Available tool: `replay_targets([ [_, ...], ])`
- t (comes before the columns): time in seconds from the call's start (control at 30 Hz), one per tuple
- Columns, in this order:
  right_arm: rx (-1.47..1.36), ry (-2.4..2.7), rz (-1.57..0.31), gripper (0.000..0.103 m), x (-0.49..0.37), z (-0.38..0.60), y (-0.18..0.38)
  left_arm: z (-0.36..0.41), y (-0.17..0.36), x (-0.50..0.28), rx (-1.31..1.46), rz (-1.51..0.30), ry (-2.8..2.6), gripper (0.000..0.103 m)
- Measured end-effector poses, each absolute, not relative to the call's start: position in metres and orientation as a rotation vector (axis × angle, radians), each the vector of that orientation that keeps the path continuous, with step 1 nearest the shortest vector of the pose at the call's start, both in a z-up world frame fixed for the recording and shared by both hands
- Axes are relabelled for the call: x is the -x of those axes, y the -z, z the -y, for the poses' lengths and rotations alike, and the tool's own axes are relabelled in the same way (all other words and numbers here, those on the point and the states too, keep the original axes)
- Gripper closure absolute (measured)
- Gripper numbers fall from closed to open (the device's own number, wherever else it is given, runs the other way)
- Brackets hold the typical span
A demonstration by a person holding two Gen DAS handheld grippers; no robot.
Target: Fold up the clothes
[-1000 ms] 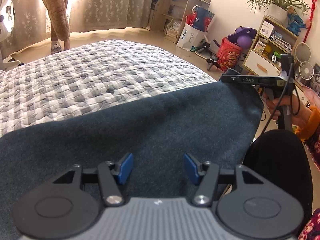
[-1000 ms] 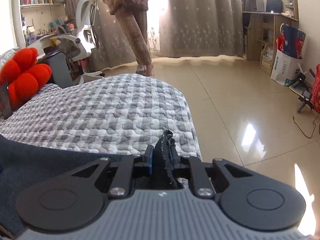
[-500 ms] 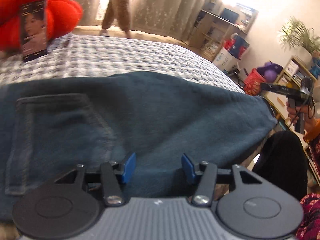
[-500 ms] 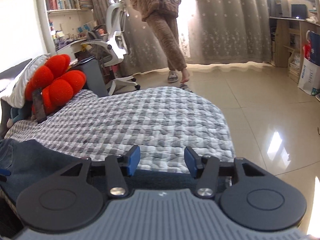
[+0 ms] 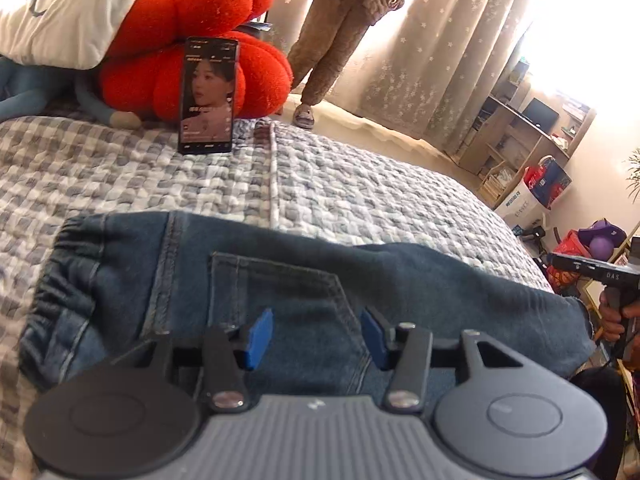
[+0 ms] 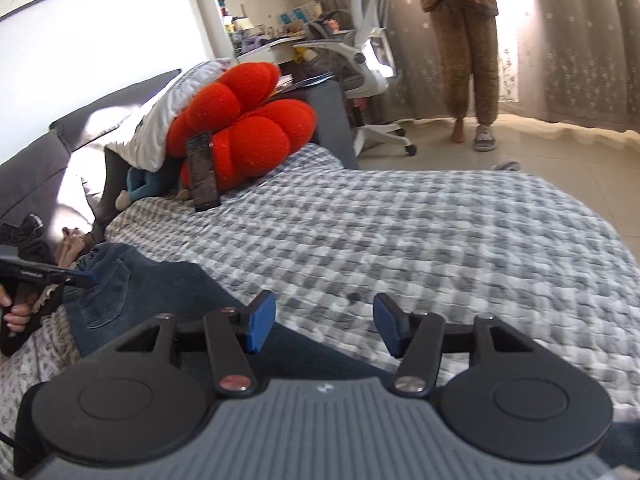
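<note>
Your left gripper (image 5: 316, 338) hung over the jeans (image 5: 280, 296), fingers parted about halfway with nothing between them; they had just been opening a little further. The blue pads sat above the back pocket (image 5: 276, 292), not pressing on the denim

Your right gripper (image 6: 324, 328) also stood about half open and empty, its fingers having just spread. It looked out over the checked bedspread (image 6: 440, 232), with the dark denim running under its near left side

The jeans lay flat along the near edge of the bed, elastic waistband (image 5: 60, 280) at the left, legs running right toward the frayed hem (image 5: 580, 320) near the bed's right corner. They looked already folded lengthwise, so I judged a crosswise fold came next

Risks you faced, as I judged them:
- The hem end sat close to the bed's edge; a loose pinch or a drag there could have tipped the legs off toward the floor
- Stacked denim is thick. Fingers that wide might have caught only the top layer, so the lower leg would have stayed behind and skewed the fold
- Grabbing at the pocket seam instead of an outer edge would have bunched the cloth
- The phone (image 5: 208, 96), propped against the red cushion (image 5: 192, 52) at the far left, could have been knocked over if the jeans got swung far across
</note>
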State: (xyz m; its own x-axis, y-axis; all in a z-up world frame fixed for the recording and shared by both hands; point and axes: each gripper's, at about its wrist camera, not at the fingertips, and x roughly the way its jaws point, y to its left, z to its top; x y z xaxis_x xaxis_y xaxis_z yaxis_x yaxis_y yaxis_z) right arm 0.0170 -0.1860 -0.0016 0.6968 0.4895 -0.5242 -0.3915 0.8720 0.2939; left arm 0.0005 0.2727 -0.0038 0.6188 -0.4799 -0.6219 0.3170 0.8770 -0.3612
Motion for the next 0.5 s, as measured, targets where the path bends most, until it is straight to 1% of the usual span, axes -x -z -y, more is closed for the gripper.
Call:
replay_targets([
  [0.2, -0.181, -0.717, -0.738, 0.045, -0.061, 0.130, 0.009, -0.228, 0.014, -0.037, 0.225, -0.786, 0.559, 0.054],
  [0.27, -0.183, -0.746, -0.767, 0.045, -0.073, 0.119, 0.014, -0.228, 0.022, -0.042, 0.215, -0.798, 0.551, 0.054],
  [0.3, -0.178, -0.753, -0.779, 0.045, -0.078, 0.114, 0.016, -0.228, 0.027, -0.044, 0.210, -0.804, 0.545, 0.058],
  [0.33, -0.173, -0.759, -0.790, 0.045, -0.083, 0.110, 0.019, -0.233, 0.031, -0.043, 0.207, -0.805, 0.533, 0.076],
  [0.4, -0.160, -0.772, -0.807, 0.045, -0.088, 0.104, 0.023, -0.257, 0.040, -0.037, 0.239, -0.818, 0.485, 0.100],
  [0.5, -0.158, -0.814, -0.822, 0.045, -0.092, 0.100, 0.029, -0.296, 0.047, -0.025, 0.413, -0.833, 0.436, 0.100],
])
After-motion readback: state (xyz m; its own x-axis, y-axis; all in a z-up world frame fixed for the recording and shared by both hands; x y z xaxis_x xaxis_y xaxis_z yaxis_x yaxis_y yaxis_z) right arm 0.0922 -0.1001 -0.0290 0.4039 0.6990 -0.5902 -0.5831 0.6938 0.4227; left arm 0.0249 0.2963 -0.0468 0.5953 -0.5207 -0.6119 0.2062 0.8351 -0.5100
